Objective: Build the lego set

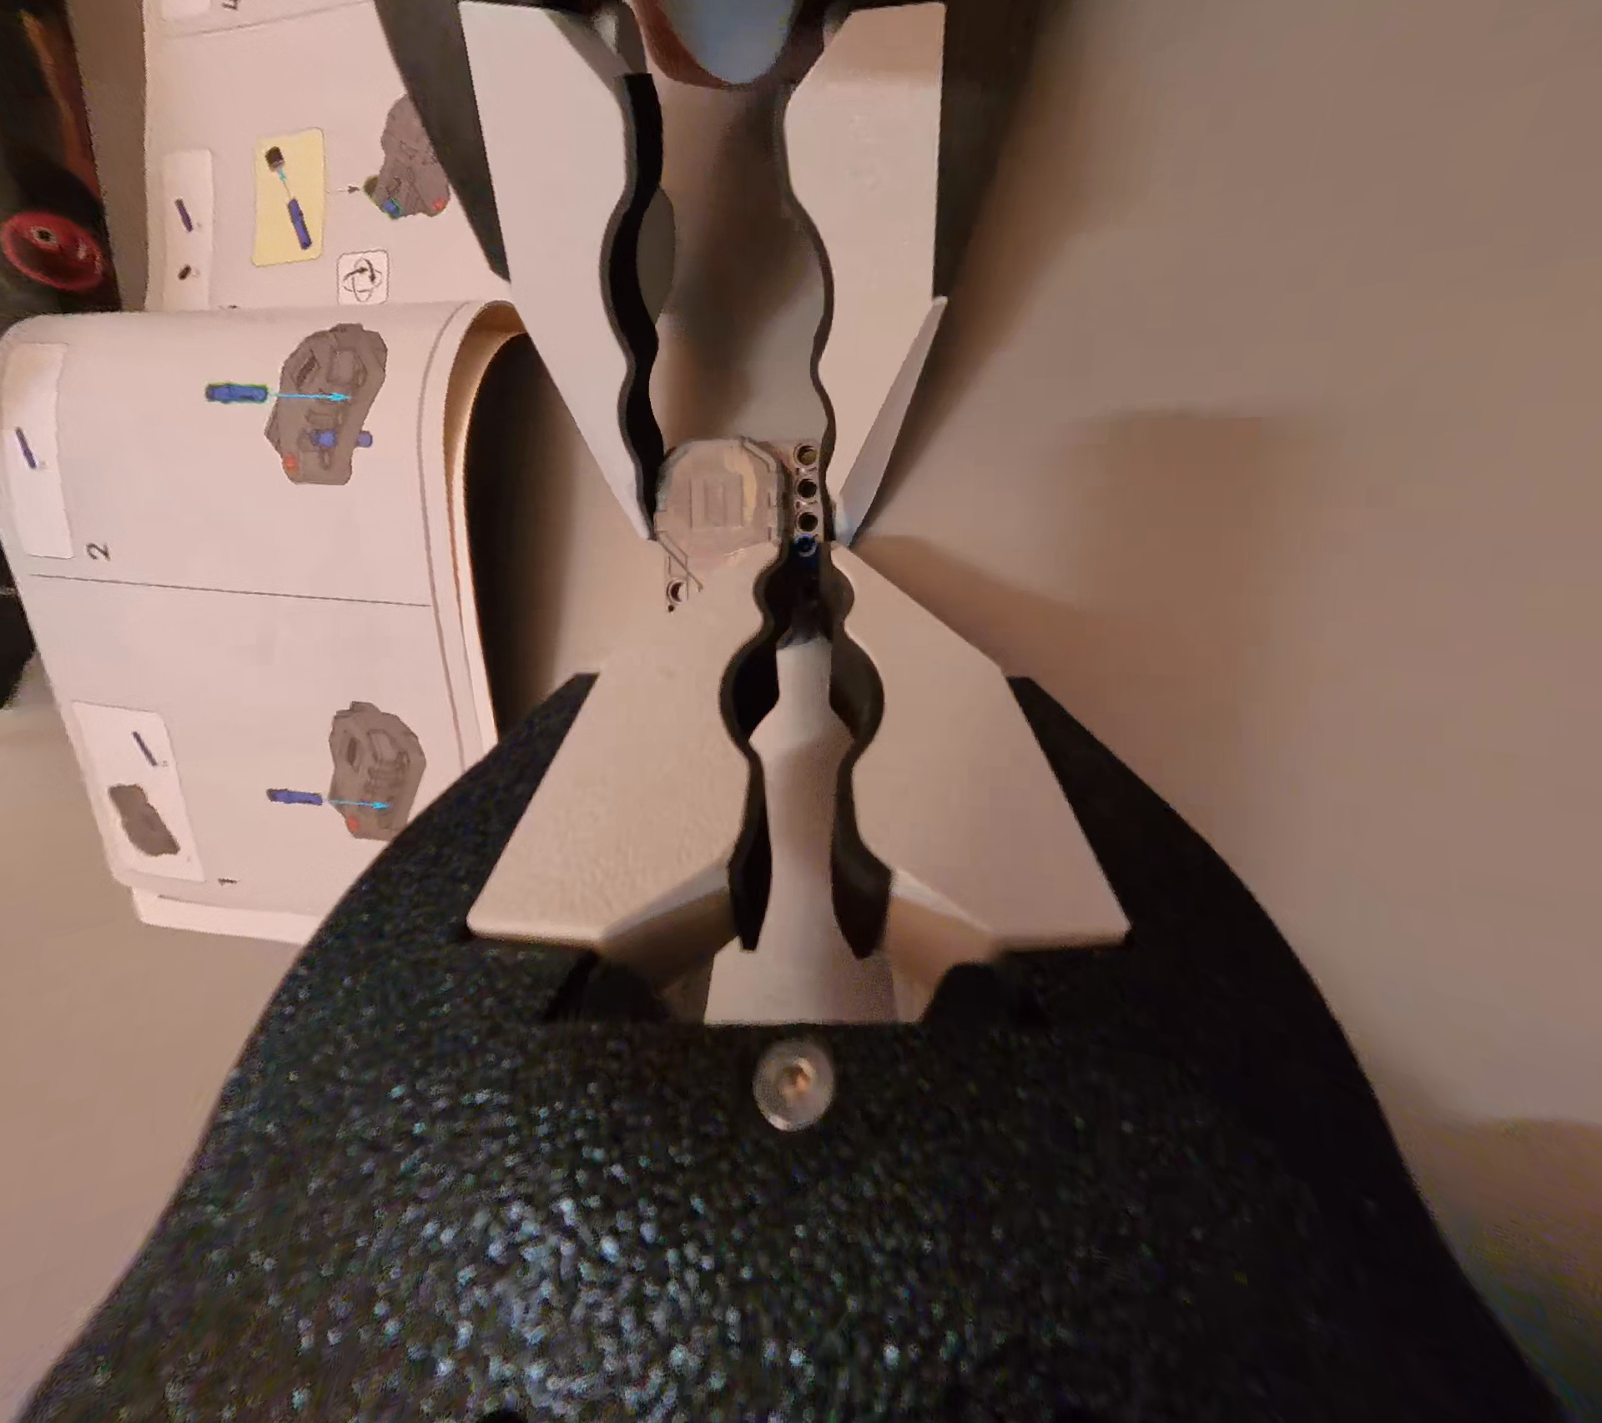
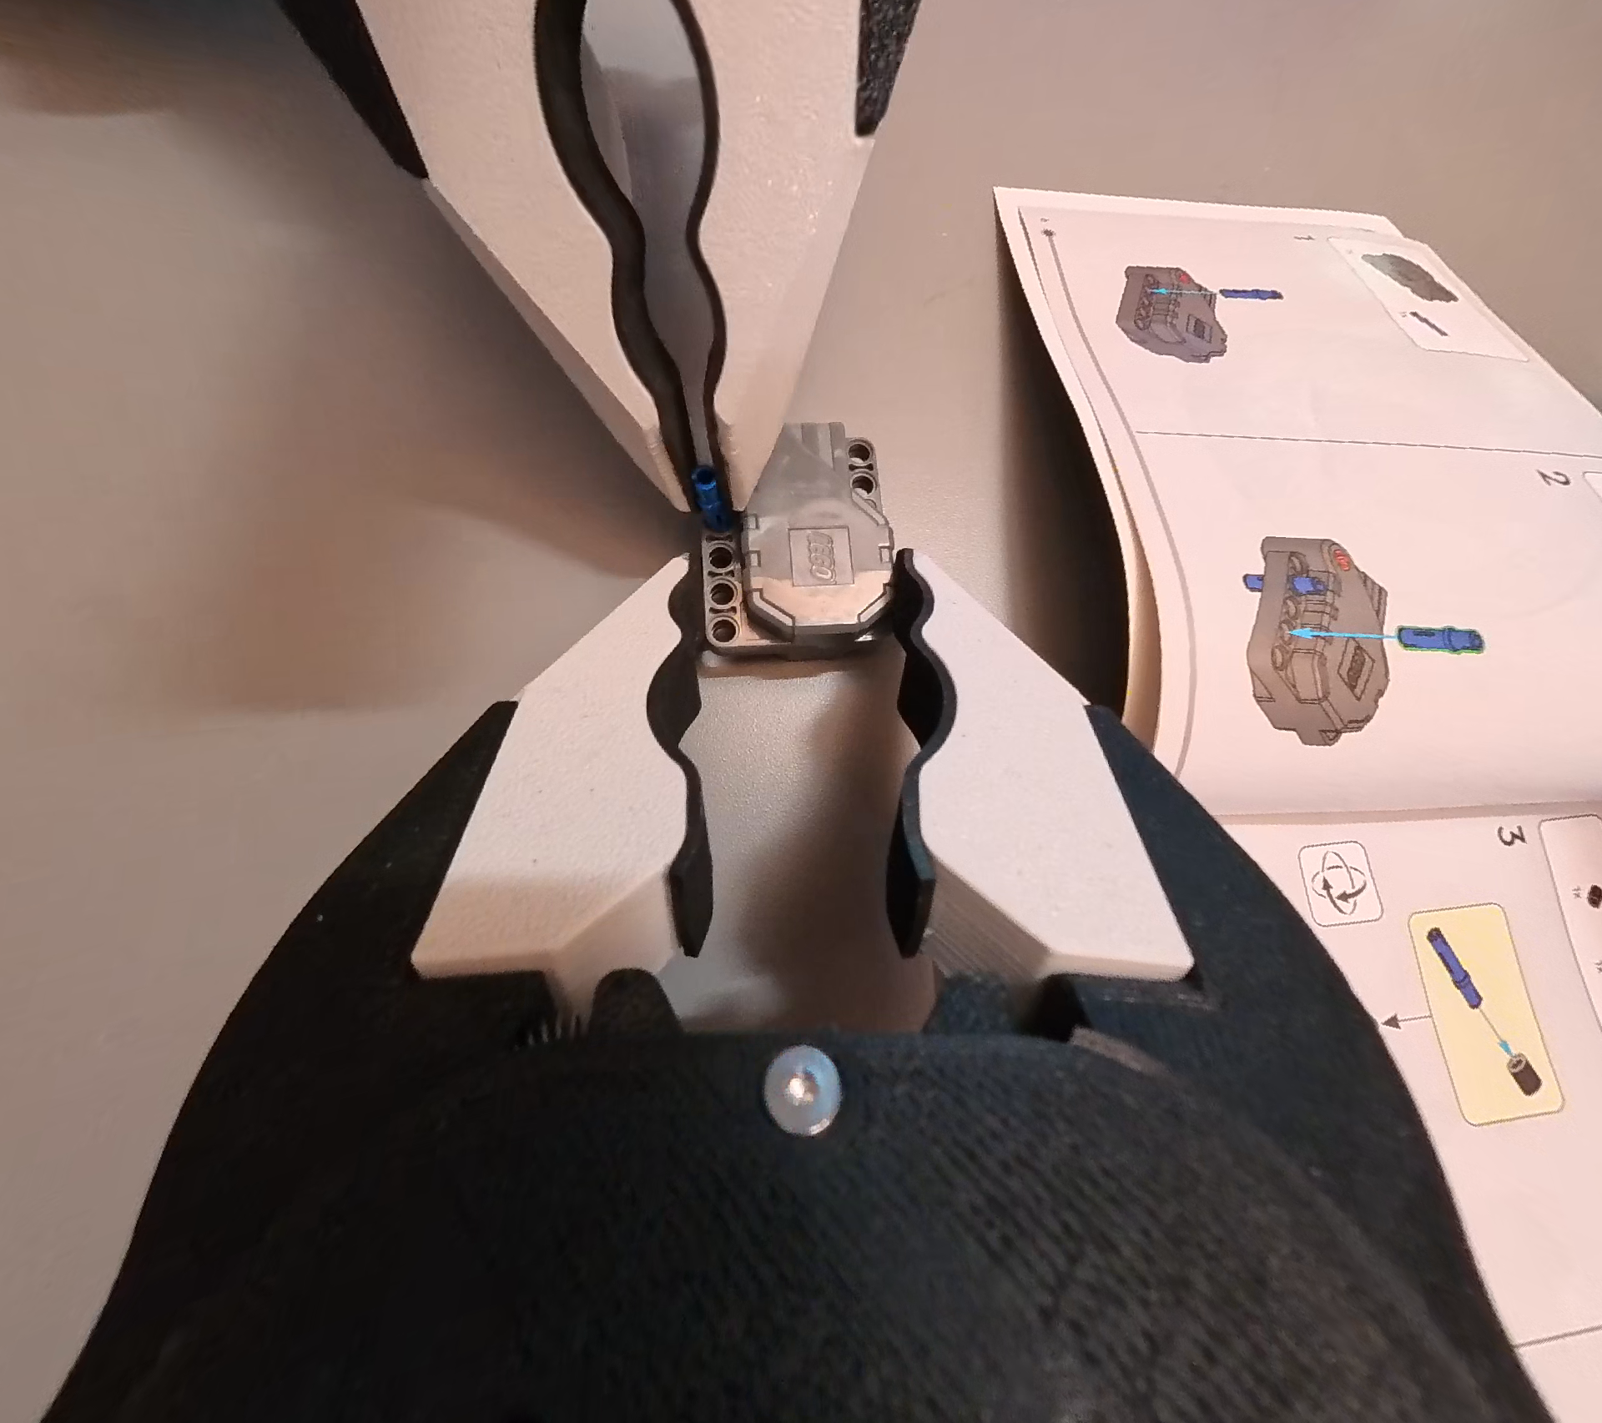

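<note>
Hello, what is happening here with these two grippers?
A person is building a lego set with two hand-held grippers. The right gripper holds a grey motor block between its fingers. The left gripper pinches a small blue pin and brings it to the row of holes on the block's side. An open instruction booklet lies on the table beside them.

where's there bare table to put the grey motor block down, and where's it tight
Bare table opens on the side of the grey motor block away from the instruction booklet. Another clear strip lies beyond the booklet's far edge. It is crowded at the centre, where the right gripper holds the block and the left gripper brings the blue pin to it.
</note>
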Available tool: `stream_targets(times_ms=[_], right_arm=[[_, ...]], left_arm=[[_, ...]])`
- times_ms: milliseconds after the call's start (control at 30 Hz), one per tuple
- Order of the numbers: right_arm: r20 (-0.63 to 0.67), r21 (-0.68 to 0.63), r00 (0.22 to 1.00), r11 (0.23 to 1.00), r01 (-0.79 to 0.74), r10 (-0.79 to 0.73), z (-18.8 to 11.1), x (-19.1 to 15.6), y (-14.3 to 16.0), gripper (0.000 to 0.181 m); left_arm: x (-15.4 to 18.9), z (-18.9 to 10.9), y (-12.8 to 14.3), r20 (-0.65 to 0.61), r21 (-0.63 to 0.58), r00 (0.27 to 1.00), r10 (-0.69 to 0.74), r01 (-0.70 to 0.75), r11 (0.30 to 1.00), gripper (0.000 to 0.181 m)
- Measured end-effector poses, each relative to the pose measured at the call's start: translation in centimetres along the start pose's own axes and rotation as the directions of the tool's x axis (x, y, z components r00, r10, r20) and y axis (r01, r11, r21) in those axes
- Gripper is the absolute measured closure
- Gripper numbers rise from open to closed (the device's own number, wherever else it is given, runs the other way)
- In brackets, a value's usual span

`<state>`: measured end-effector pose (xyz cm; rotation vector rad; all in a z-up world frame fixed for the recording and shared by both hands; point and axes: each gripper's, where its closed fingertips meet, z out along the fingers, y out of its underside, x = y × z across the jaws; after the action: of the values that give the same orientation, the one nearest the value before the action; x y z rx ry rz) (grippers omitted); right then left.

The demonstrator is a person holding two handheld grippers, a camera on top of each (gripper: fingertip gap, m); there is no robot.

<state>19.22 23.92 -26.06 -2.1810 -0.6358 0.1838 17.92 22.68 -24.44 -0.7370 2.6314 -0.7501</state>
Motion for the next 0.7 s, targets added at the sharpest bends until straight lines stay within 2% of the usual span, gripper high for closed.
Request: stream_targets(times_ms=[167,333,400,567,700], right_arm=[[0.004,0.0,1.0,1.0,-0.005,0.005,0.0,0.0,0.0,0.139],[0.002,0.0,1.0,1.0,-0.003,0.003,0.0,0.0,0.0,0.139],[0.001,0.0,1.0,1.0,-0.001,0.001,0.0,0.0,0.0,0.139],[0.002,0.0,1.0,1.0,-0.002,0.002,0.0,0.0,0.0,0.139],[0.004,0.0,1.0,1.0,-0.003,0.003,0.0,0.0,0.0,0.139]], left_arm=[[0.0,0.0,0.0,0.031,-0.006,0.999,-0.016,0.016,1.0,0.18],[-0.1,0.0,0.0,0.126,-0.067,0.987,0.101,-0.093,0.993,0.177],[-0.2,0.0,-0.1,0.145,-0.03,0.981,0.131,-0.128,0.991,0.176],[0.1,-1.1,-0.8,0.103,0.136,0.995,0.008,-0.022,0.99,0.171],[-0.1,-1.0,-0.6,0.093,0.106,0.996,0.018,-0.028,0.994,0.172]])
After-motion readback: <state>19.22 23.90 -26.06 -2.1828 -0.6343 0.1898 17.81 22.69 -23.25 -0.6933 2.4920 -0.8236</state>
